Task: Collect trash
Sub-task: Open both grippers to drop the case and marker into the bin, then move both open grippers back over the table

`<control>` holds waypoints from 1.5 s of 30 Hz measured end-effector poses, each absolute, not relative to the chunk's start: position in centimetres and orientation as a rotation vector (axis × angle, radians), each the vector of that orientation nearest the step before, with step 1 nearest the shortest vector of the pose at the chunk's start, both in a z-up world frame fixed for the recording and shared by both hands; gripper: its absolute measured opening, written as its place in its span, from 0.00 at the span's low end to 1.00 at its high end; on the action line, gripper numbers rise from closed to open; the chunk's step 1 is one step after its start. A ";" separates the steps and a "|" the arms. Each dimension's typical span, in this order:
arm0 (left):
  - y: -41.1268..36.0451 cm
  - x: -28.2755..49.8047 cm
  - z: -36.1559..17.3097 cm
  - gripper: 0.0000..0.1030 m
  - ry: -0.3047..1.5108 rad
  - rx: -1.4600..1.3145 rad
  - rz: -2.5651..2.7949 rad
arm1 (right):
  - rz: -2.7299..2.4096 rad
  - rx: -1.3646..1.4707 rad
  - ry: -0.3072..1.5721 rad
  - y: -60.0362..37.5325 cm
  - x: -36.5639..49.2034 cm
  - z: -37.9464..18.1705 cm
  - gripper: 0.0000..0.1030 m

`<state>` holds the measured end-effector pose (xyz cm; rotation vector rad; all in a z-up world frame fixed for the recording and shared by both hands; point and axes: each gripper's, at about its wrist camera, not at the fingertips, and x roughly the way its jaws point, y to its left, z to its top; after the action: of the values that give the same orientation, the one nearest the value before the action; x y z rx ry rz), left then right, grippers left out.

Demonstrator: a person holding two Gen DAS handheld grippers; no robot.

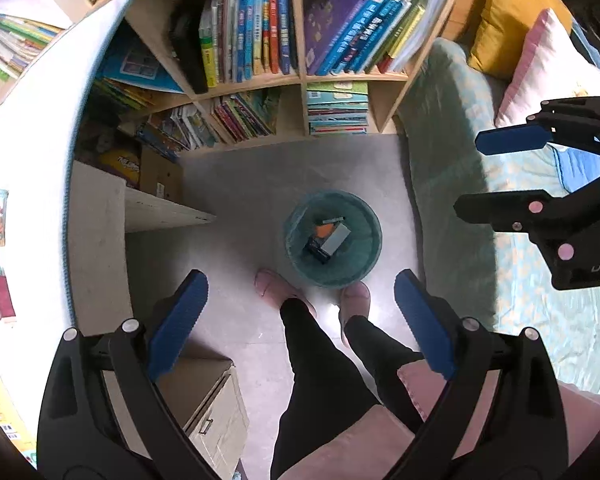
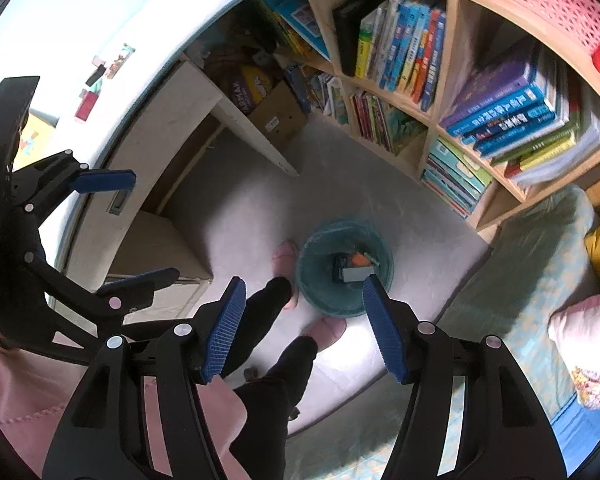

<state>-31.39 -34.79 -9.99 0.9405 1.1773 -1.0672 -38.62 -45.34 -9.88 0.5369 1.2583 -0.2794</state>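
The round teal-lined waste bin (image 1: 333, 238) is sitting on the grey floor (image 1: 236, 184) before your pink slippers (image 1: 278, 289), holding small boxes (image 1: 329, 240). You are holding your left gripper (image 1: 300, 322) wide apart and empty above it; your right gripper (image 2: 304, 330) is opening, empty too.

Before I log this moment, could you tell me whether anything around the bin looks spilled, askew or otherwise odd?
Nothing stands out. The teal bin stands upright on the floor with small boxes inside it, and no litter shows on the floor around it. Both grippers, left and right, have open, empty jaws above it.
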 end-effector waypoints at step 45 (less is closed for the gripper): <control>-15.9 -2.8 -7.2 0.93 1.287 0.482 -0.396 | 0.318 -0.144 1.198 -37.6 -2.3 -4.4 0.80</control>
<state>-2.81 -15.95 -7.18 0.4820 1.2874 -0.3957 -2.25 -37.60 -4.39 -0.1444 1.1981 0.3181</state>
